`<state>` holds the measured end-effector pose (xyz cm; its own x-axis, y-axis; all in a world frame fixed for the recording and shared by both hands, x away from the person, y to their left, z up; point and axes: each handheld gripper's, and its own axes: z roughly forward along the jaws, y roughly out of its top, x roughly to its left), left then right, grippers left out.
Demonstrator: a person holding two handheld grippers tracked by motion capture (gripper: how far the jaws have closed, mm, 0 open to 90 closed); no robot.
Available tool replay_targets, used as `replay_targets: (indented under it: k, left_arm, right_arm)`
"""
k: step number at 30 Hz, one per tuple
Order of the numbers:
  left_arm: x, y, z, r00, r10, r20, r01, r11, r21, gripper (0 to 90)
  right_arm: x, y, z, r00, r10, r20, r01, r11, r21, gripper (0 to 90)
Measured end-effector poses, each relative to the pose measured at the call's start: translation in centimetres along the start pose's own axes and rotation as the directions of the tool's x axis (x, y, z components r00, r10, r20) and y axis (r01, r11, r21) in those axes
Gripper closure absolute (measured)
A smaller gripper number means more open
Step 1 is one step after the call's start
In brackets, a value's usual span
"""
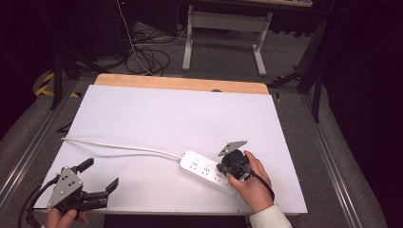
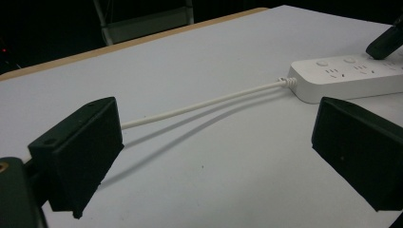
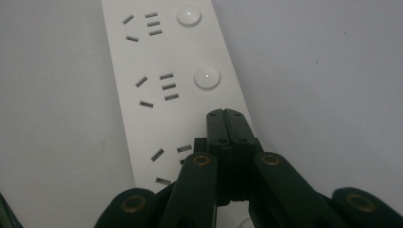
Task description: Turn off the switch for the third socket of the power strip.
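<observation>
**Closed claw on the power strip**

The white power strip [image 1: 207, 171] lies on the near right part of the white table [image 1: 157, 118], its cord [image 1: 119, 147] running left toward the table's left edge. The right gripper [image 1: 223, 168] is clenched with nothing between its jaws, tips down on the strip's top beside the round buttons [image 3: 206, 77] that its own view shows close up. The left gripper [image 1: 100, 175] waits released at the near left corner, jaws wide, well apart from the strip. Bare tabletop stretches beyond to the wooden far edge [image 1: 180, 84].
</observation>
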<state>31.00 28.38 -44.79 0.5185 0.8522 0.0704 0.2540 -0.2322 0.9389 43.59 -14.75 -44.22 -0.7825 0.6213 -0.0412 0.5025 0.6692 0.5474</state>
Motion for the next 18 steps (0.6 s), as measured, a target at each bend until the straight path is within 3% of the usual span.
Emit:
replay_targets:
  k: [7, 18]
  left_arm:
    - [0.0, 0.0, 0.1, 1.0000, 0.000, 0.005, 0.000, 1.0000, 0.002, 3.4]
    - [0.0, 0.0, 0.1, 1.0000, 0.002, 0.002, -0.002, 1.0000, 0.002, 3.4]
  right_arm:
    - [-0.3, -0.2, -1.3, 0.9999, 0.012, -0.003, -0.012, 0.995, -0.094, 90.0]
    - [0.6, 0.3, -2.6, 0.9990, -0.026, 0.037, 0.032, 0.986, -0.164, 90.0]
